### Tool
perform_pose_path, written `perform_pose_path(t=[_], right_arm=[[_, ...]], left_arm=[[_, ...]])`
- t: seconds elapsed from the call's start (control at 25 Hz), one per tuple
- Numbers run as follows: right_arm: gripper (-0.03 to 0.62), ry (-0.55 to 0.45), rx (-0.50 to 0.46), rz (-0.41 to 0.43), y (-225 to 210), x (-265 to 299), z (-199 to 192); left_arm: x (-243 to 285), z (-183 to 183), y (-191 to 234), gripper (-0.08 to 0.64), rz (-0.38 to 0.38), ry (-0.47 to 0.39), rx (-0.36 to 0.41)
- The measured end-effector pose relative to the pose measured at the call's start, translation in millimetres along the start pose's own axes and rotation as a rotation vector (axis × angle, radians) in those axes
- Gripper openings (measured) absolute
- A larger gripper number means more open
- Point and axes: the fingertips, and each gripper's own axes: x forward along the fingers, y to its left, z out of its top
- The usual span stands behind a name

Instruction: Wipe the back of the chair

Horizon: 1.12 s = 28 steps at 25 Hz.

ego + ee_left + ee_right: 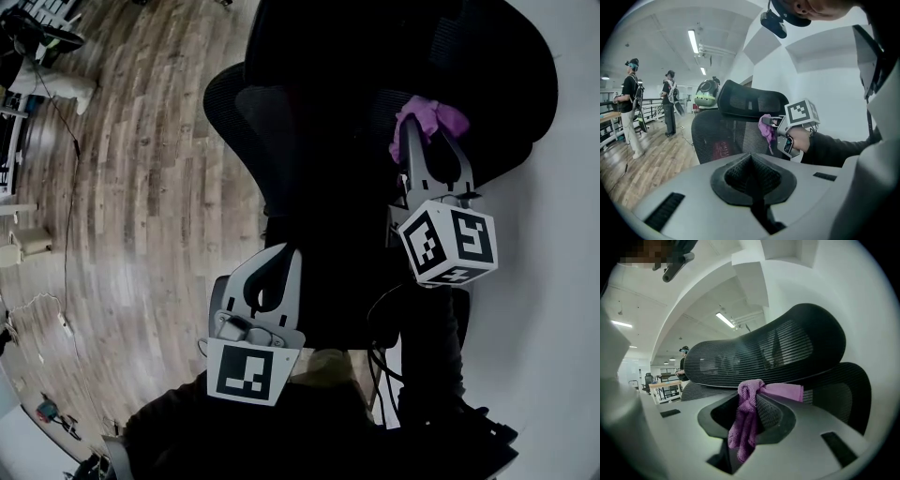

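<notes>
Beside a white wall (553, 281), on a wood-plank floor (141, 187), stands a black mesh office chair (309, 141), seen from above in the head view, with its curved headrest (787, 343) set above the wider backrest (843, 390). In the left gripper view two people (630, 103) stand far off across the room, well apart from the chair. The right gripper (427, 131) reaches in toward the chair's back from the wall side, its marker cube (448, 244) facing up and a hand (799, 140) wrapped round its handle. Its jaws are clenched on a purple cloth (750, 418), which bunches between the fingertips, hangs down in a loose fold and trails one flat corner to the side. The cloth sits at the level where headrest and backrest meet; whether it actually touches the mesh cannot be made out. The left gripper (277, 258) is held lower and nearer the person, apart from the chair, with its jaws pressed together and nothing between them.
</notes>
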Motion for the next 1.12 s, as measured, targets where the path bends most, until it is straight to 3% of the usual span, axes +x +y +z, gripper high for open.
perform_pose_path(t=[0.44, 1.12], right_arm=[[0.089, 0.025, -0.031, 0.095, 72.8, 29.5, 3.8], [0.089, 0.062, -0.089, 0.263, 206.4, 67.4, -19.9]], left_arm=[[-33.4, 4.6, 45.8, 0.006, 0.066, -0.026, -0.037], [-93.8, -21.6, 117.4, 0.006, 0.166, -0.054, -0.106]])
